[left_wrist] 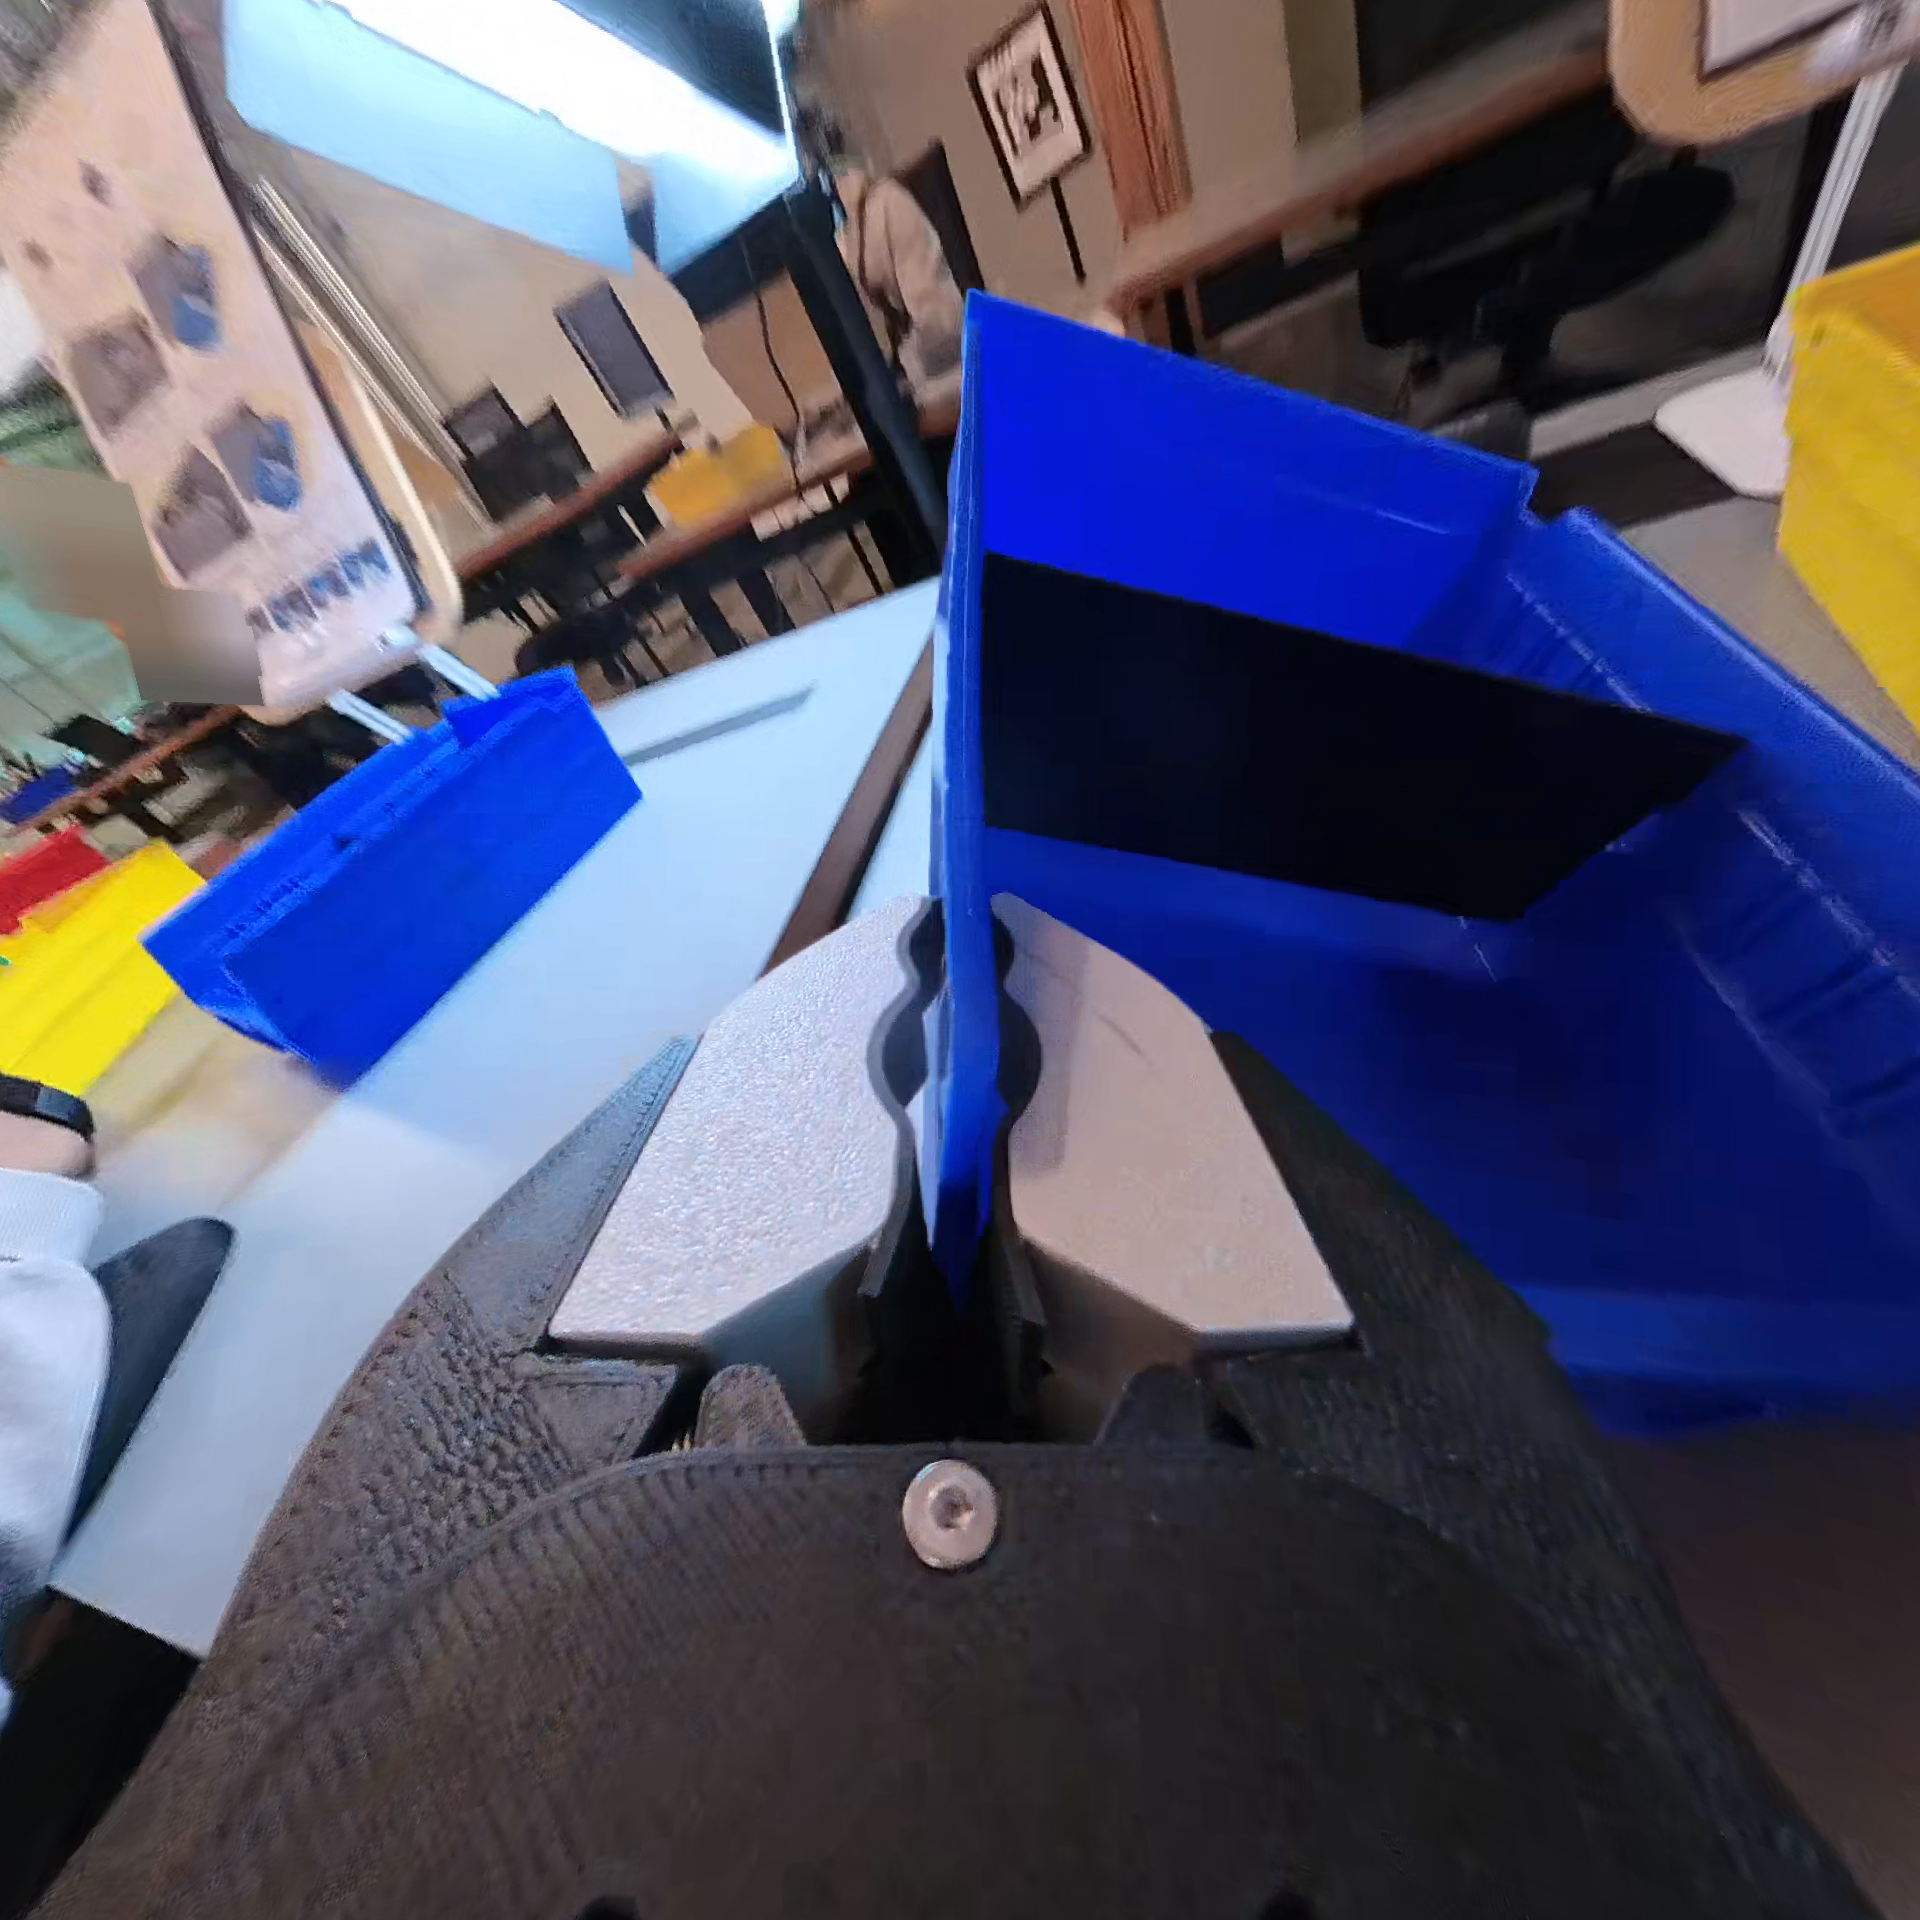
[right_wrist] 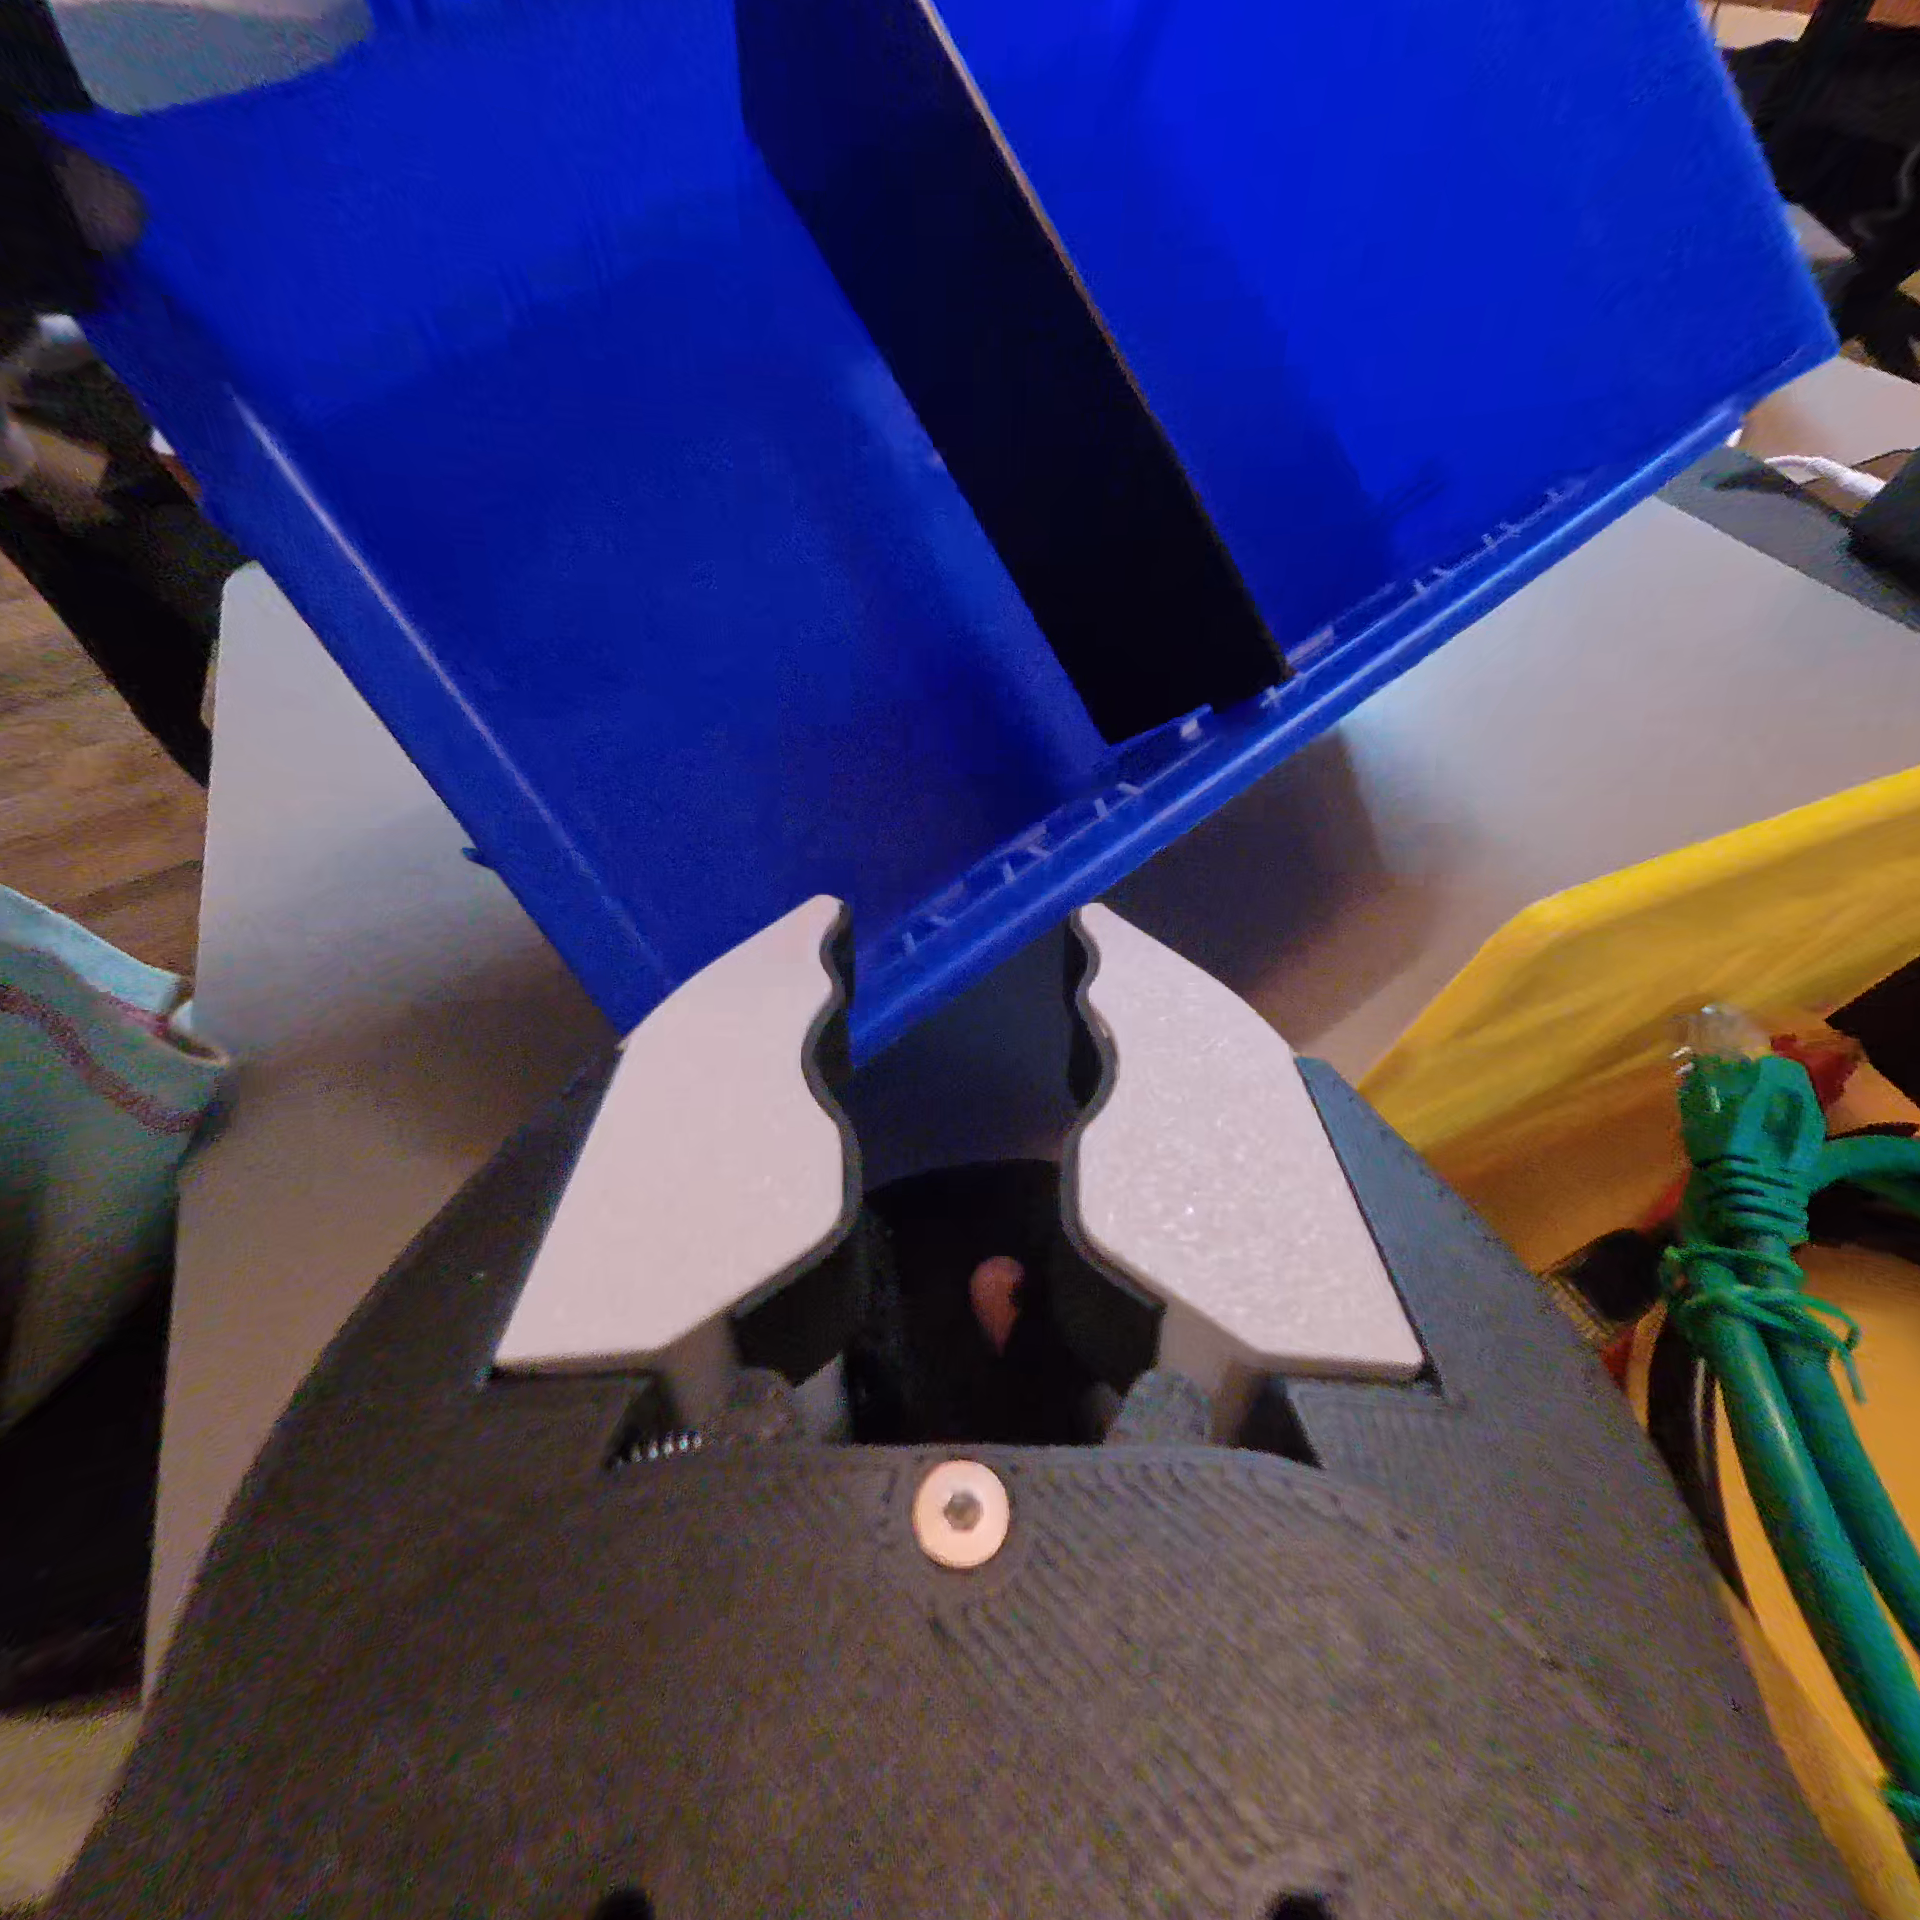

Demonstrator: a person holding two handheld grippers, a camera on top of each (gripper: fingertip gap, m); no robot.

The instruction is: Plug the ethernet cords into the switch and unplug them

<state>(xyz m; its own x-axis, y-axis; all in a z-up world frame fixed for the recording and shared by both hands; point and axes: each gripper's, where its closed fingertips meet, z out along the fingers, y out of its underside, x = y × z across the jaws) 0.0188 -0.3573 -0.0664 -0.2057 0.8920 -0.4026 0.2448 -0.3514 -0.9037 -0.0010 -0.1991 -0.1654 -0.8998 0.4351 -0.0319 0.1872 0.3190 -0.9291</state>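
Left gripper (left_wrist: 961,1039) is clenched on the thin side wall of a blue bin (left_wrist: 1351,582), wall pinched edge-on between the grey pads (left_wrist: 790,1122); the bin looks lifted and tilted, with its black divider (left_wrist: 1299,748) running off toward 2 o'clock. Right gripper (right_wrist: 961,997) is released, jaws apart, with the bin's ribbed rim (right_wrist: 1247,717) crossing the gap; left pad looks near or touching the rim, right pad clear of it, so no grip there. Both compartments either side of the divider appear empty. No switch visible in either view. The ethernet cords (right_wrist: 1766,1226) are a green bundle with a clear plug, sitting in a yellow bin (right_wrist: 1610,987) at 3–4 o'clock in the right wrist view, well apart from both grippers. My read: the step in hand is shifting the blue bin off the work area, not plugging yet. To do it well: the left pinch is single-wall, so the bin can pivot and swing; I'd either close the right jaws squarely on the rim before moving further or keep the travel slow and low over the grey table (right_wrist: 364,831). Avoid clipping the second blue bin (left_wrist: 416,862) at 9 o'clock in the left wrist view. Set it down flat before letting go.
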